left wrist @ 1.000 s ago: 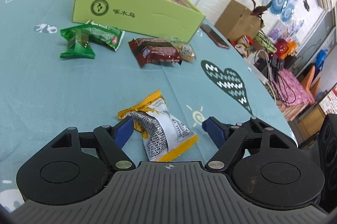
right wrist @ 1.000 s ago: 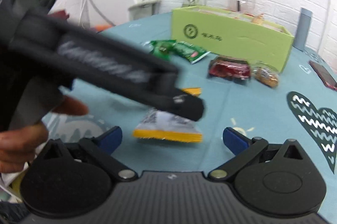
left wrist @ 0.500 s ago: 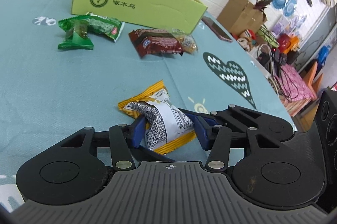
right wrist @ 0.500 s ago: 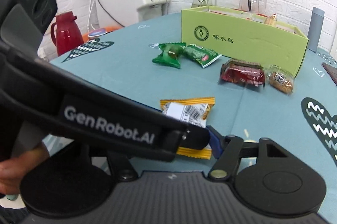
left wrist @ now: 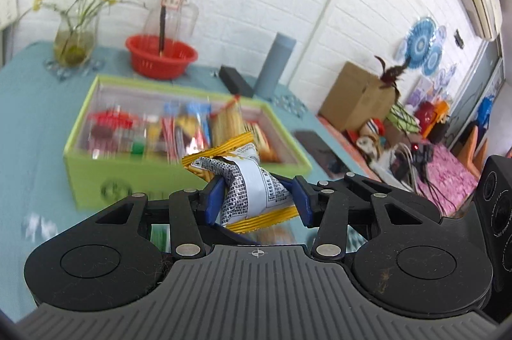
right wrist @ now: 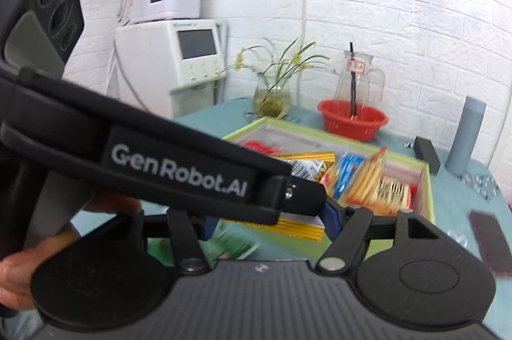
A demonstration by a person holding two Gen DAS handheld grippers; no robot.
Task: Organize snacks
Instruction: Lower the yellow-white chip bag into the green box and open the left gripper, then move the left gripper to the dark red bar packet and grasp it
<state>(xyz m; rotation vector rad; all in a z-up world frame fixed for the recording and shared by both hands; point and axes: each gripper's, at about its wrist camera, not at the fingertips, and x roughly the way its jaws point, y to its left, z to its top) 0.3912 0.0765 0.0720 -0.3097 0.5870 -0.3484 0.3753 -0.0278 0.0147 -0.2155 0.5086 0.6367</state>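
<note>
A yellow and white snack packet [left wrist: 252, 183] hangs in the air in front of the open green box [left wrist: 83, 170]. My left gripper [left wrist: 257, 196] is shut on it, with a blue pad on each side. In the right wrist view the left gripper's black body crosses the picture, and its tip [right wrist: 307, 199] carries the packet [right wrist: 307, 165] before the box [right wrist: 427, 196]. My right gripper [right wrist: 270, 223] straddles that tip and the packet, and its jaws are opening. Its right pad [right wrist: 331, 221] sits at the packet's yellow end. The other pad is mostly hidden.
The box holds several wrapped snacks. Behind it stand a red basket [left wrist: 160, 58] with a glass pitcher, a plant vase [left wrist: 75, 42] and a grey cylinder [left wrist: 275, 64]. A dark phone [left wrist: 312, 141] lies to the right of the box. Green packets [right wrist: 230, 245] lie on the teal cloth below. A hand [right wrist: 19, 276] holds the left gripper.
The left jaws closed on the packet as it lay on the cloth. Both grippers then rose and moved toward the box with the packet lifted. The right jaws narrowed around it.
</note>
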